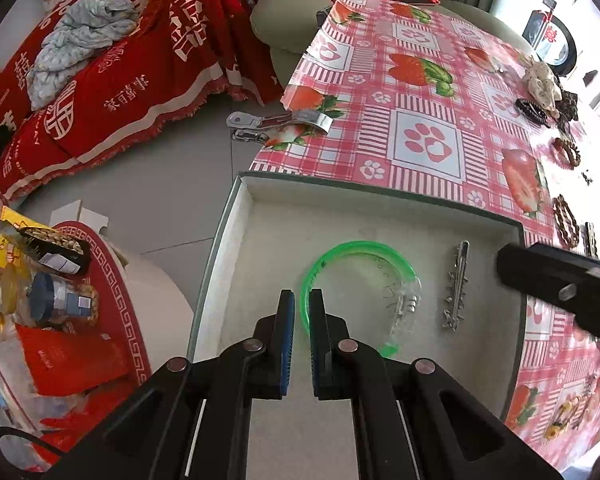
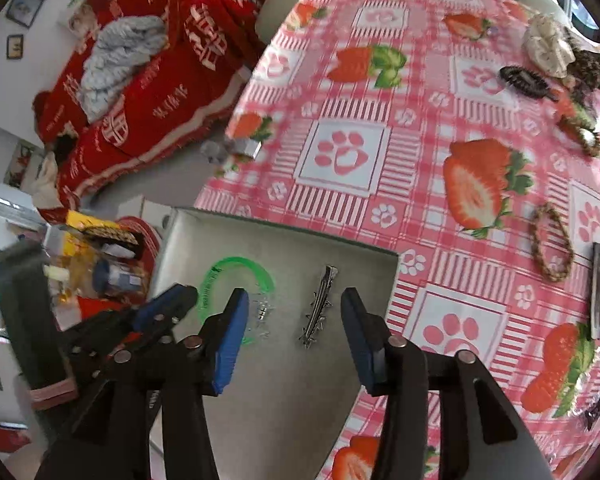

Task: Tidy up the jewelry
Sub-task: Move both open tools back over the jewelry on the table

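Note:
A shallow white box [image 1: 236,240] sits on the table's near left corner; it also shows in the right wrist view [image 2: 180,232]. Inside lie a green bangle [image 1: 360,250] [image 2: 236,262] and a silver hair clip [image 1: 458,284] [image 2: 320,304]. My left gripper [image 1: 302,300] hovers over the box, jaws nearly closed and empty, just left of the bangle. My right gripper [image 2: 294,300] is open and empty above the hair clip; its finger shows in the left wrist view [image 1: 540,272]. A braided bracelet [image 2: 550,242] and a flat dark clip [image 2: 598,288] lie on the cloth to the right.
The table has a pink strawberry and paw-print cloth [image 1: 426,140]. Scrunchies [image 2: 548,46], a dark claw clip [image 2: 526,80] and more bracelets [image 1: 566,150] lie at the far right. A round red side table [image 1: 112,280] with snacks and a red-covered sofa [image 1: 120,80] stand to the left.

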`<state>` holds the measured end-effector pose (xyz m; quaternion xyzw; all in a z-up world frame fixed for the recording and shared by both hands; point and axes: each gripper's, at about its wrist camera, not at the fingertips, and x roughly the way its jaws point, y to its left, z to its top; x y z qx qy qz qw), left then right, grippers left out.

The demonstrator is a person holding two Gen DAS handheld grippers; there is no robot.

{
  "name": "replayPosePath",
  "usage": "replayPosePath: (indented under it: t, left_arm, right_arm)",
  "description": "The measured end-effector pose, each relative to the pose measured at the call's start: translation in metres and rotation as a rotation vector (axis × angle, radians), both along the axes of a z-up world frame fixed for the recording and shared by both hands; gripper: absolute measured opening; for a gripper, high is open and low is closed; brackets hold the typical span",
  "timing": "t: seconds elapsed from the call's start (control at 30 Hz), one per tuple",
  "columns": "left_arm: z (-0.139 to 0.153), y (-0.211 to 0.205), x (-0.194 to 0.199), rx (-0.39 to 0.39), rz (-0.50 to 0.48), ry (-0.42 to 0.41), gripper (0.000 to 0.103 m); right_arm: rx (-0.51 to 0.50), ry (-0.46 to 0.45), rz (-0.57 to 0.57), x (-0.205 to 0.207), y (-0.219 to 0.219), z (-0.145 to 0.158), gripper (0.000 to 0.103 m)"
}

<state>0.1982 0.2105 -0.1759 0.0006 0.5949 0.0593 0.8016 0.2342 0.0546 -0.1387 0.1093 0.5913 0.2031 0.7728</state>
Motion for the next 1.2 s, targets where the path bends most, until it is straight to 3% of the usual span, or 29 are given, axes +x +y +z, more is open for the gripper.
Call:
replayPosePath:
  t: [0.23,0.3,0.77,0.8,0.83,0.87,1.1,1.2]
  left_arm:
    - [0.004,-0.009,-0.009,0.002,-0.006,0.019,0.014]
    - [0.005,-0.013,-0.011,-0.007,-0.009,0.027,0.014]
    - [0.027,-0.079,-0.013,-0.041,-0.114,0.031,0.014]
    - [0.029,-0.085,-0.013,-0.042,-0.121,0.028,0.034]
    - [0.032,-0.093,-0.012,-0.041,-0.131,0.025,0.064]
    - [0.034,-0.098,-0.012,-0.034,-0.128,0.022,0.103]
    - [0.041,-0.140,-0.008,-0.016,-0.193,-0.029,0.103]
    - [0.042,-0.161,-0.008,-0.014,-0.223,-0.034,0.103]
  right_arm:
    - [-0.007,-0.033,-0.061,-0.018,-0.030,0.022,0.055]
    - [-0.021,-0.033,-0.077,-0.024,-0.041,0.021,0.064]
    - [-0.055,0.001,-0.283,-0.065,-0.155,0.018,0.064]
    - [-0.057,0.002,-0.298,-0.068,-0.162,0.018,0.064]
    - [-0.059,0.004,-0.317,-0.071,-0.171,0.018,0.064]
    - [-0.061,0.004,-0.326,-0.073,-0.176,0.018,0.064]
    - [-0.085,0.023,-0.419,-0.093,-0.225,0.013,0.065]
    - [-0.099,0.033,-0.448,-0.101,-0.244,0.010,0.075]
